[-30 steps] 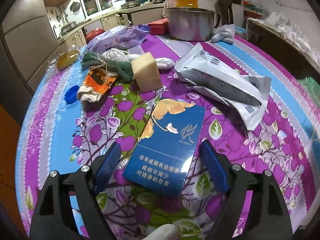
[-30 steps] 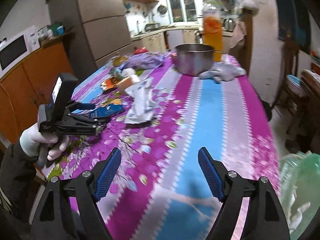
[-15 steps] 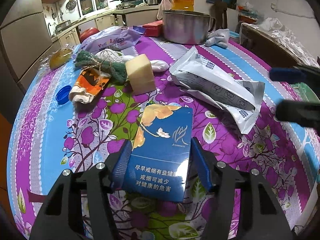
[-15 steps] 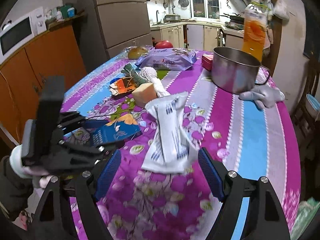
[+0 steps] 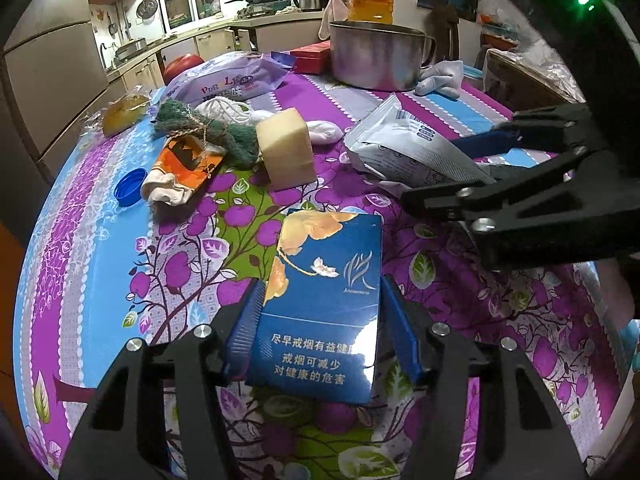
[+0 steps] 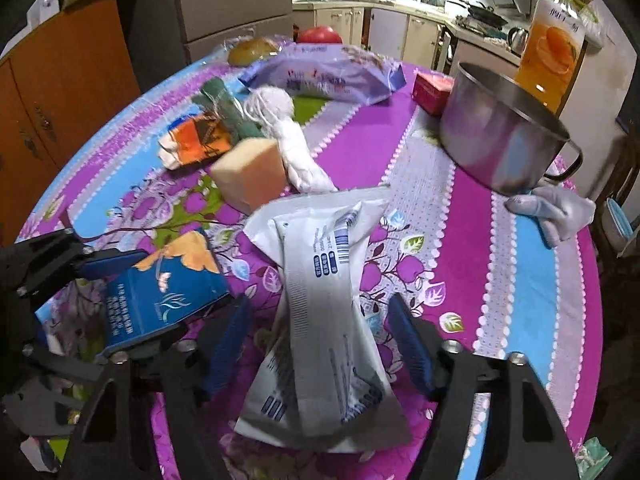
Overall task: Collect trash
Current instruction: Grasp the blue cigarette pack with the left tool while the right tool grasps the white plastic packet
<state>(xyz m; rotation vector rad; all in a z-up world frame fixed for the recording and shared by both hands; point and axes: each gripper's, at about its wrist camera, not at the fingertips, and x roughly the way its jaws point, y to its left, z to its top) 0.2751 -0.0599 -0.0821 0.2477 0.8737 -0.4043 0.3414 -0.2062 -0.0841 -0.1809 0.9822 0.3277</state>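
The left gripper (image 5: 322, 332) is closed on the blue cigarette box (image 5: 324, 304); its two blue pads press against the long sides of the box. The box is over the flowered tablecloth (image 5: 100, 264), but I cannot tell if it touches the cloth or is lifted a little. In the right wrist view the same box (image 6: 160, 292) is seen at the left, between the pads of the left gripper.

The right gripper (image 6: 320, 344) is about half open. The white wrapper (image 6: 320, 320) lies on the cloth between its fingers, and gaps show on both sides, so the pads do not touch it. In the left wrist view this gripper (image 5: 486, 158) comes in from the right, at the near end of the wrapper (image 5: 404, 148).

Just behind the box and the wrapper is a yellow sponge block (image 5: 286, 152). Next to it lie an orange packet (image 5: 184, 164), a green scrubber (image 5: 200, 128) and a white string bundle (image 6: 280, 120). A blue bottle cap (image 5: 130, 186) is near the left edge of the table.

Farther away are a purple bag (image 6: 332, 76), a red box (image 6: 434, 88), a steel pot (image 6: 500, 136) and a grey glove (image 6: 556, 208) beside the pot. A bottle of orange juice (image 6: 550, 44) stands behind the pot.
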